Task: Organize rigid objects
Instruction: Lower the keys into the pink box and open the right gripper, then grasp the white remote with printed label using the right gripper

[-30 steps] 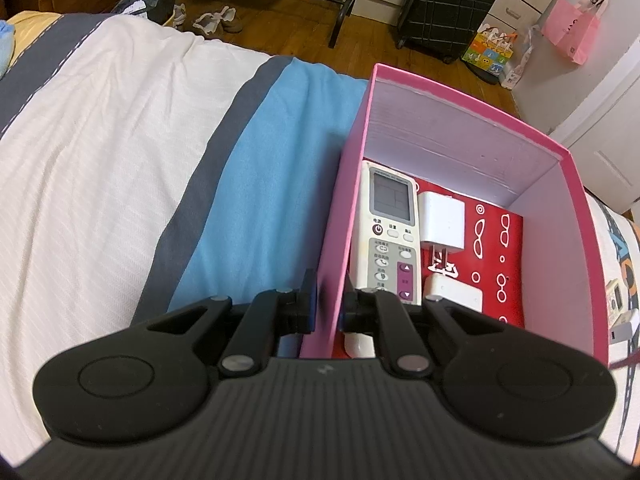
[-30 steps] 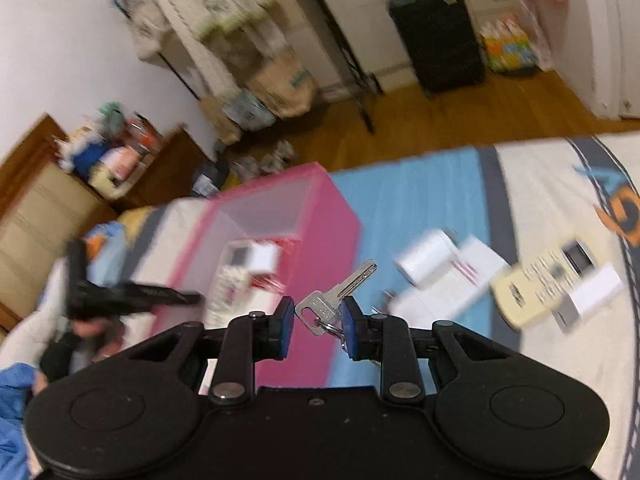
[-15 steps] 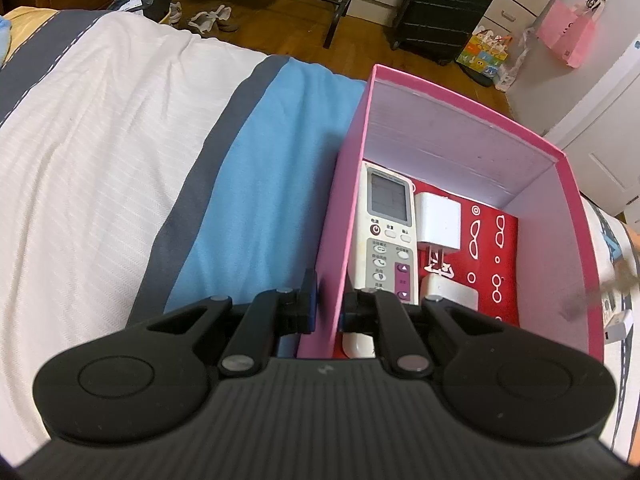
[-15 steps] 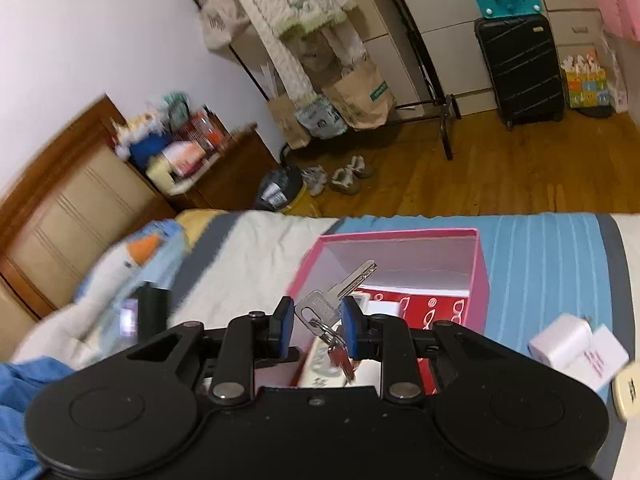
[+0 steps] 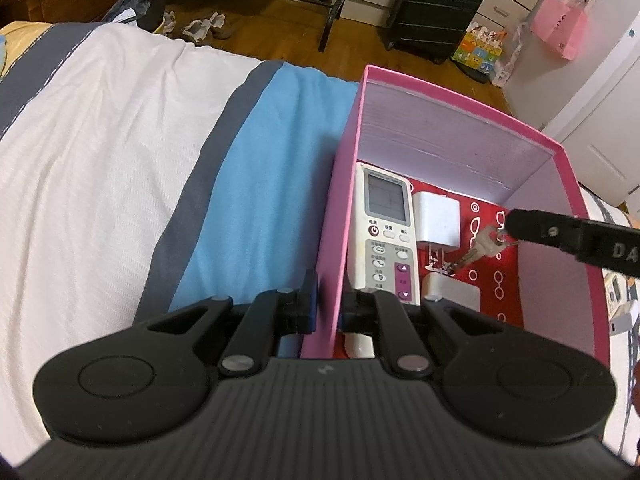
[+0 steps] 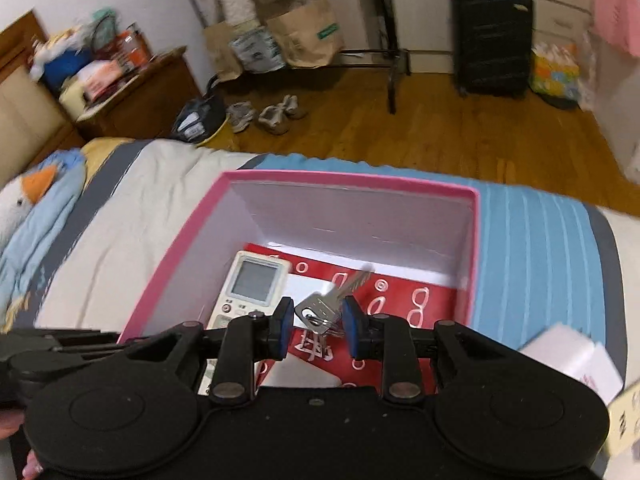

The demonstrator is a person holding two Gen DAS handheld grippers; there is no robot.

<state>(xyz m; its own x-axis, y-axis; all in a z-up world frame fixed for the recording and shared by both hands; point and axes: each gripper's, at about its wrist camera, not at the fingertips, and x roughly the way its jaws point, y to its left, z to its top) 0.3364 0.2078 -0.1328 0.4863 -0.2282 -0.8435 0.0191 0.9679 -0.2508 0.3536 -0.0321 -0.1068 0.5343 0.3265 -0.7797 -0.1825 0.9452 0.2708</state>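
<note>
A pink box [image 5: 440, 92] lies open on the striped bed. My left gripper [image 5: 328, 304] is shut on the box's left wall. On the box's red floor lie a white remote [image 5: 386, 232], a white charger [image 5: 436, 220] and a second white adapter [image 5: 452, 294]. My right gripper [image 6: 316, 320] hangs over the inside of the box [image 6: 352, 178], shut on a bunch of silver keys [image 6: 320, 308]. In the left wrist view the keys [image 5: 486, 242] dangle from one black finger [image 5: 560, 232] that reaches in over the right wall. The remote [image 6: 252, 284] sits below and to the left of the keys.
Right of the box on the bed lie a white charger on a card [image 6: 568, 360] and a cream remote [image 6: 624, 416]. A blue penguin plush [image 6: 36, 208] rests at the bed's left. Beyond the bed edge are wooden floor, shoes, a clothes rack and a black suitcase [image 5: 436, 4].
My right gripper has carried the keys leftward from above the bed to over the box and lowered them inside; it now shows in the left wrist view. The left gripper has not moved.
</note>
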